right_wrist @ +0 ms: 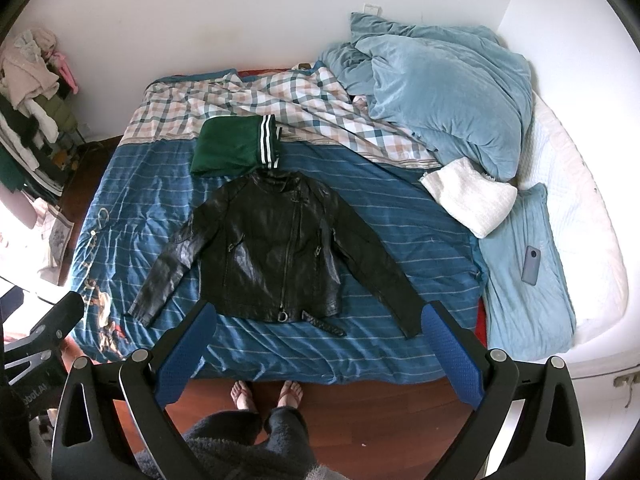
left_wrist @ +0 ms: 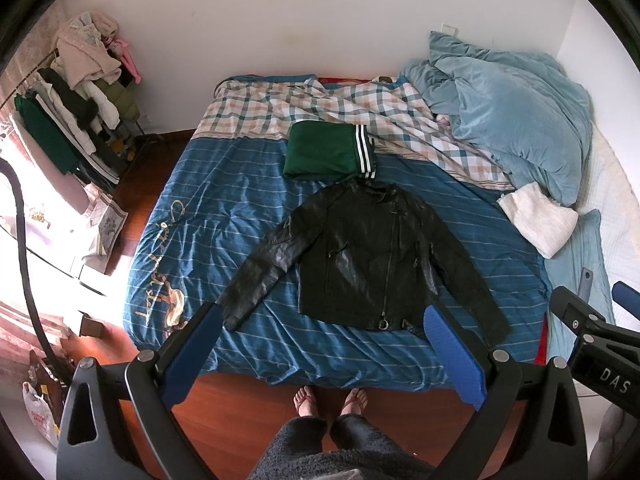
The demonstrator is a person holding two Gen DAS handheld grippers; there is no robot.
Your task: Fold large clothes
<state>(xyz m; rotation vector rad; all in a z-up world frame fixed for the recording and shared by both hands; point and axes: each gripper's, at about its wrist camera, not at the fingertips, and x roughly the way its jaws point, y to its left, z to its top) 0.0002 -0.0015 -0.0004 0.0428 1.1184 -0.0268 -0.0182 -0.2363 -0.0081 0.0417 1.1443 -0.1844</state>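
A black leather jacket (left_wrist: 360,256) lies flat, front up, on the blue striped bed cover (left_wrist: 224,200), sleeves spread out to both sides; it also shows in the right wrist view (right_wrist: 272,252). A folded green garment with white stripes (left_wrist: 328,152) lies just beyond its collar, also in the right wrist view (right_wrist: 234,148). My left gripper (left_wrist: 324,324) is open and empty, held high above the near bed edge. My right gripper (right_wrist: 320,324) is open and empty at the same height; its body shows at the right of the left wrist view (left_wrist: 592,328).
A heaped light-blue duvet (right_wrist: 440,96) and a checked sheet (right_wrist: 248,96) fill the far right of the bed. A folded white towel (right_wrist: 472,196) and a phone (right_wrist: 531,265) lie at right. A loaded clothes rack (left_wrist: 76,120) stands at left. The person's feet (right_wrist: 266,394) stand on wooden floor.
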